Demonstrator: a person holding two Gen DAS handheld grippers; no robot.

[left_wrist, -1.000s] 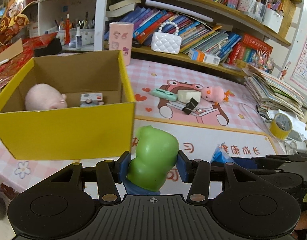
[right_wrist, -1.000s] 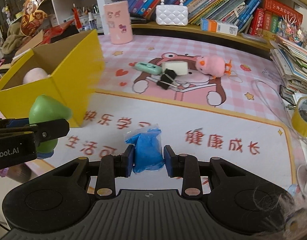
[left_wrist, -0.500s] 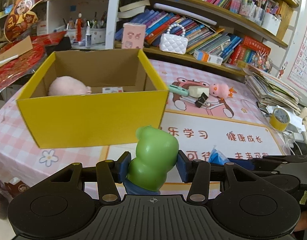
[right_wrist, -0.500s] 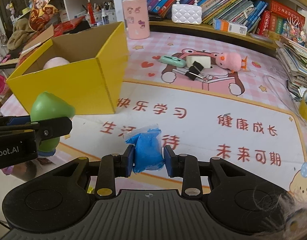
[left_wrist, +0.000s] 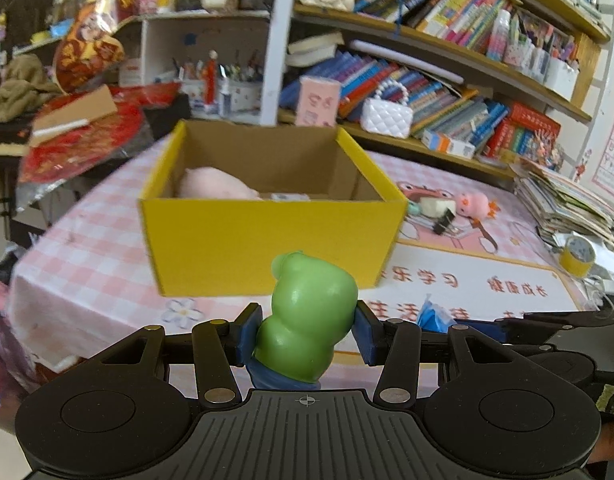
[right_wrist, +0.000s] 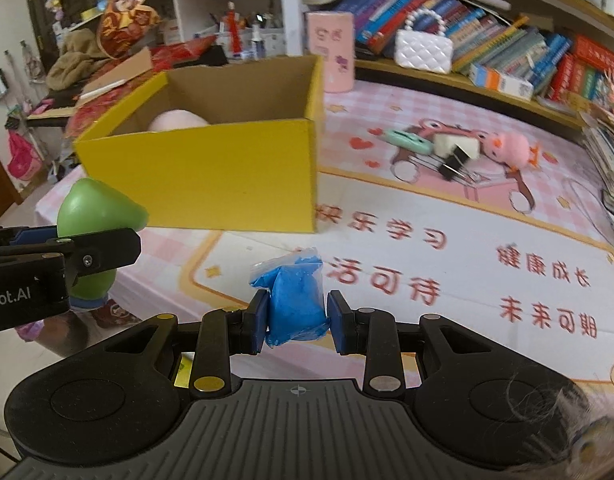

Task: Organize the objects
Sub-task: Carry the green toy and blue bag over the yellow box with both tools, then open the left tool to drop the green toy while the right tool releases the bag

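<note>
My left gripper (left_wrist: pixel 305 334) is shut on a green toy figure (left_wrist: pixel 307 320), held in the air in front of the yellow cardboard box (left_wrist: pixel 267 240). The same green toy figure (right_wrist: pixel 95 216) shows at the left edge of the right wrist view. A small bag of blue clay (right_wrist: pixel 295 300) sits pinched in my right gripper (right_wrist: pixel 295 322), above the table's near part. Inside the yellow cardboard box (right_wrist: pixel 227 176) lie a pink plush (left_wrist: pixel 215 188) and a small white item. The bag of blue clay (left_wrist: pixel 435 316) peeks out at the right of the left wrist view.
On the pink play mat (right_wrist: pixel 467 240) to the right of the box lie a mint case (right_wrist: pixel 407 140), a white block (right_wrist: pixel 455 144), a binder clip (right_wrist: pixel 453 166) and a pink chick toy (right_wrist: pixel 507 148). A pink cup (right_wrist: pixel 335 52), white purse (right_wrist: pixel 423 52), bookshelves, a paper stack (left_wrist: pixel 567 204) and a yellow tape roll (left_wrist: pixel 577 256) ring the table.
Both grippers have swung left along the table's near side with their loads still held. The yellow box now sits straight ahead of the left gripper instead of off to its left.
</note>
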